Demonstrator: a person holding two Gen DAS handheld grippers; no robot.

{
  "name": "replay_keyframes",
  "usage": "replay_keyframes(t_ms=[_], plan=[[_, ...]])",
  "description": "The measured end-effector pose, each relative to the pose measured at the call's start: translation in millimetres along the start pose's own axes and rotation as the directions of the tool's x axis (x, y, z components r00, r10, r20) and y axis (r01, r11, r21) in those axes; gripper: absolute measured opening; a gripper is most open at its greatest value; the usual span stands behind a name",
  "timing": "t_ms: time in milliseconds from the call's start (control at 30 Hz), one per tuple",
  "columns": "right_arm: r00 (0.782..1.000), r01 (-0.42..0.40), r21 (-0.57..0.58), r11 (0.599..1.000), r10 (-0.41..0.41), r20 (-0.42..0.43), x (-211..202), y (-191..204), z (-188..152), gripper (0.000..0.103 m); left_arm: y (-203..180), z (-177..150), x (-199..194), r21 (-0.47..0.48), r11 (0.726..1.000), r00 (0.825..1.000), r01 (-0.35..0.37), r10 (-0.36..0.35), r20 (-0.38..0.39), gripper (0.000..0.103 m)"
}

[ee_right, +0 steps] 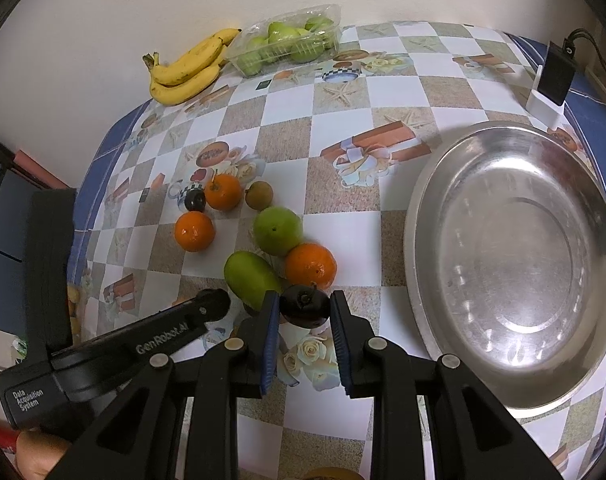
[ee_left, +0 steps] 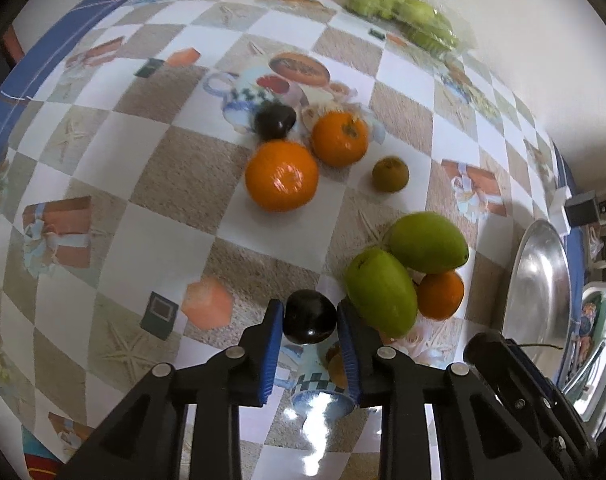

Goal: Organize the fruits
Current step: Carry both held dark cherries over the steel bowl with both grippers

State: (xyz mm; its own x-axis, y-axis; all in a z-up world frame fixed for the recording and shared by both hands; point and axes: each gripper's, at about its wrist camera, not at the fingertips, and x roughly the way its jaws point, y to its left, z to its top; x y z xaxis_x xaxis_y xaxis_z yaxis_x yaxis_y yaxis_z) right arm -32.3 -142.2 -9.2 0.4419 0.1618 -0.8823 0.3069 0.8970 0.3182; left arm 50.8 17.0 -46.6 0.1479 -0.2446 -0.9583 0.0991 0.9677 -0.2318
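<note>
Fruits are lying scattered over the checkered counter [ee_right: 343, 128], and both hand-held grippers are in play. The left hand-held gripper [ee_left: 310, 320] is clamping a dark plum [ee_left: 309, 317] between its blue pads, the fruit sitting right at the fingertips, just beside a green mango [ee_left: 381, 293]. The right hand-held gripper [ee_right: 305, 312] is closing on another dark plum [ee_right: 305, 305], pads pressing both sides, with the left tool's black body reaching in beside it in the right wrist view. Just beyond that plum an orange [ee_right: 311, 266] is touching a second green mango [ee_right: 278, 230], and the first mango is lying tilted to their left. Farther back, two more oranges [ee_right: 195, 231] [ee_right: 223, 192], a third dark plum [ee_right: 195, 201] and a small brown kiwi-like fruit [ee_right: 259, 196] are sitting in a loose cluster. A wide steel bowl [ee_right: 423, 216] is waiting on the right side of the counter, near the fruit pile. At the far edge, against the wall, a bunch of bananas [ee_right: 187, 68] is lying beside a clear plastic tray of green fruit [ee_right: 287, 40]. A black device on a white stand [ee_right: 553, 80] is standing at the far right corner.
</note>
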Motion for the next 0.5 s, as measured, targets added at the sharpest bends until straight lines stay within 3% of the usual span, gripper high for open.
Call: replay_keyframes(t_ms=[200,367,500], plan=[[0.997,0.074,0.030,0.997,-0.075,0.012,-1,-16,6,0.026,-9,4,-20,0.043,0.999,0.996,0.010,-0.013,0.085,0.029],[0.989,0.139,0.120,0.983,-0.144,0.033,-14,-50,13,0.026,-32,4,-25,0.115,0.993,0.993,0.004,-0.017,0.116,0.029],[0.980,0.190,0.237,0.953,-0.200,0.018,-22,-90,17,0.027,-59,0,-29,0.198,0.980,0.991,0.038,-0.062,0.116,0.029]])
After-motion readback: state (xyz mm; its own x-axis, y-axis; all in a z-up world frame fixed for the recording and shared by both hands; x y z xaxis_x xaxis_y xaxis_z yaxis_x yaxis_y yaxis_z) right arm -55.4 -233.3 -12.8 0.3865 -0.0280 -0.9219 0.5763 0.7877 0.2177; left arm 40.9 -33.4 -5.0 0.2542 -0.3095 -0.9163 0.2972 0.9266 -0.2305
